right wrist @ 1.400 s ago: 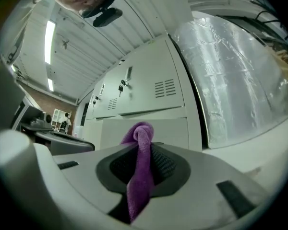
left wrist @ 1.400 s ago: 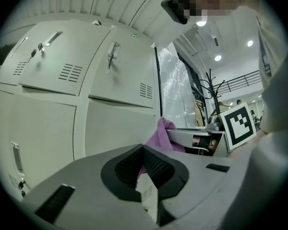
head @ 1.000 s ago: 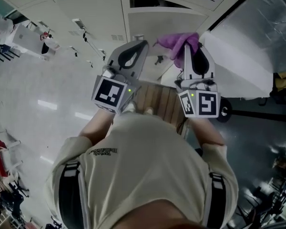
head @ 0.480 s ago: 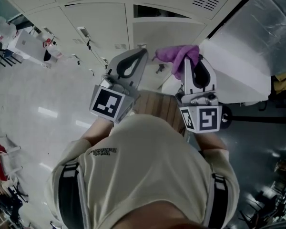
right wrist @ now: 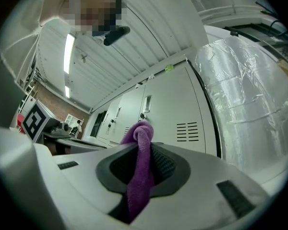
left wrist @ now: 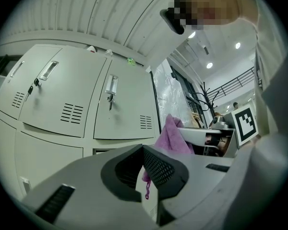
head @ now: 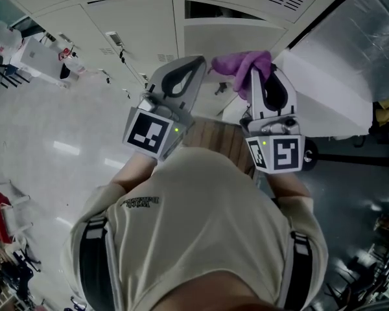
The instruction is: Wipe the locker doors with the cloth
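A bank of pale metal lockers (head: 136, 24) rises from a glossy light floor (head: 45, 141), with a bulky thing wrapped in clear plastic (head: 350, 50) just beside its right end. There are two grippers and one purple cloth (head: 236, 67). The left gripper view shows two whole locker doors (left wrist: 62, 99), each with a vent, a handle and a hanging key; the neighbouring doors are cut off at the edges. The left gripper (head: 196, 62) has its fingertips brought together with nothing pinched between them, and it hangs in front of the lockers without touching them. The right gripper (head: 256, 70) is clamped on the cloth, which runs up between the dark pads (right wrist: 165, 166) and bunches above the tips, close to a locker door; no view settles whether it touches. Each gripper carries one marker cube (head: 149, 131). A slatted wooden surface (head: 214, 141) shows between the grippers, mostly hidden by the person's beige shirt (head: 194, 225), so what it is cannot be made out.
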The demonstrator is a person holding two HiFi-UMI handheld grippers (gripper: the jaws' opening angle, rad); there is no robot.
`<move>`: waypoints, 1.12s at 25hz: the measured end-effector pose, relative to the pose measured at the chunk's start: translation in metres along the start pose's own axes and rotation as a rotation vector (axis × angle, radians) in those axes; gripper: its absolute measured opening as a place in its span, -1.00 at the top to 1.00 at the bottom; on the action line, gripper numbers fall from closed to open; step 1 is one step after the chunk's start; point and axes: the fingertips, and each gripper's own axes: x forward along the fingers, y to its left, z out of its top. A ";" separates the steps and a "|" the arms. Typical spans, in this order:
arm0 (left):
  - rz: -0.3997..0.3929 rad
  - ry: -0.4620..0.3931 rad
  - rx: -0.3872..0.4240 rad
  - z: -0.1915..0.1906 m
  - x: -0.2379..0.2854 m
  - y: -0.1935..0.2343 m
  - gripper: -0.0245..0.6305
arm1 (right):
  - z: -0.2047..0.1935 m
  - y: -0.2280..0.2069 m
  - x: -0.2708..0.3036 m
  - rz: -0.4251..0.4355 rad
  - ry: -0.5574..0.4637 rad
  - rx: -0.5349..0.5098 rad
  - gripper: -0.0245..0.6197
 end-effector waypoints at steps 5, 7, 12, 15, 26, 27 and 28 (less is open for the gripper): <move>0.002 0.006 -0.005 -0.003 0.002 0.002 0.92 | -0.005 0.000 0.002 0.006 0.018 -0.013 0.76; 0.002 0.007 -0.005 -0.004 0.002 0.002 0.92 | -0.007 0.000 0.003 0.009 0.025 -0.005 0.76; 0.003 0.020 -0.011 -0.009 0.003 0.001 0.92 | -0.011 -0.002 0.004 0.011 0.034 0.000 0.77; 0.001 0.036 -0.051 -0.013 0.003 0.003 0.92 | -0.013 -0.003 0.004 0.011 0.044 0.001 0.77; -0.008 0.066 -0.049 -0.018 0.007 0.003 0.92 | -0.017 -0.007 0.006 0.004 0.052 0.012 0.77; -0.007 0.069 -0.050 -0.018 0.007 0.003 0.92 | -0.017 -0.007 0.007 0.004 0.051 0.012 0.77; -0.007 0.072 -0.050 -0.019 0.007 0.003 0.92 | -0.017 -0.007 0.007 0.005 0.050 0.012 0.77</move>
